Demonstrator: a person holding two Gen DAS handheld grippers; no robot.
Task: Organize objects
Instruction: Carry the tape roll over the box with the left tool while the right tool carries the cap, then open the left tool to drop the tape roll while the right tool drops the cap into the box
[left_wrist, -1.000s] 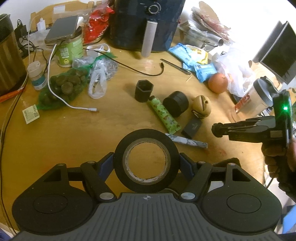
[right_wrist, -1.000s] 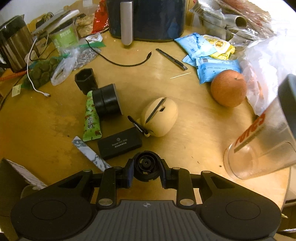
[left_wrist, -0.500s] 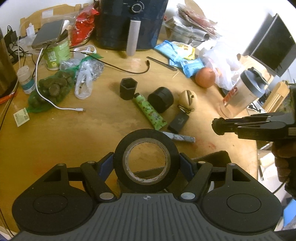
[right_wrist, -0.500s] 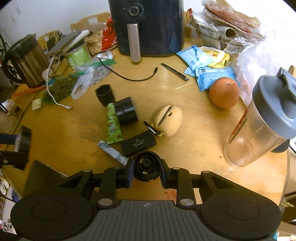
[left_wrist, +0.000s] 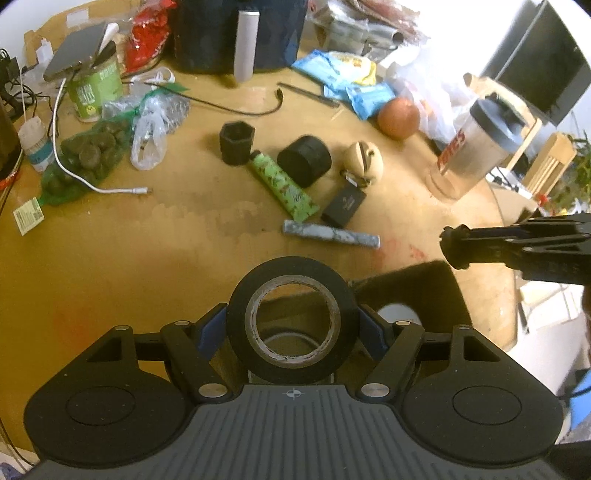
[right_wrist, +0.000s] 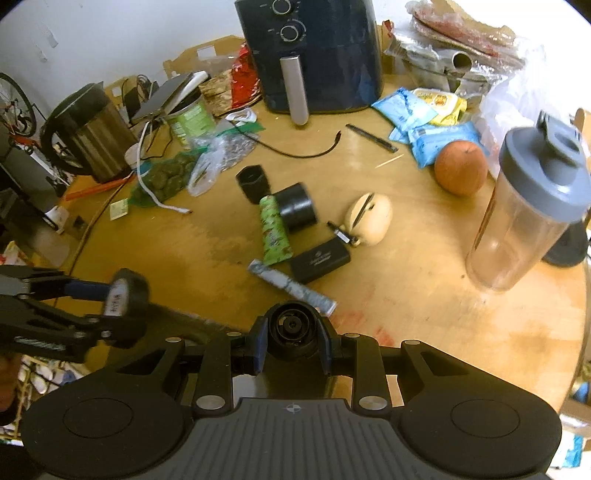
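Note:
My left gripper (left_wrist: 291, 326) is shut on a black tape roll (left_wrist: 291, 271), held upright with its hole facing the camera, above a dark open box (left_wrist: 428, 286) at the table's near edge. My right gripper (right_wrist: 292, 345) is shut on a small round black cap-like part (right_wrist: 291, 325). In the left wrist view the right gripper (left_wrist: 454, 245) shows side-on at the right, above the box. In the right wrist view the tape roll (right_wrist: 127, 295) shows in the left gripper at the left. A green tube (left_wrist: 282, 182), black cylinder (left_wrist: 304, 158), black case (left_wrist: 343, 205) and grey bar (left_wrist: 330, 234) lie mid-table.
A hexagonal black cup (left_wrist: 236, 142), beige pouch (left_wrist: 364, 160), orange fruit (left_wrist: 399, 118) and shaker bottle (right_wrist: 532, 214) stand around the middle. At the back are an air fryer (right_wrist: 314, 55), kettle (right_wrist: 92, 133), green can (left_wrist: 96, 92), bags, snack packs and cables.
Both grippers drew back from the table's middle toward its near edge, the right one rising. The dark box came into view under the left gripper. Both grips are unchanged.

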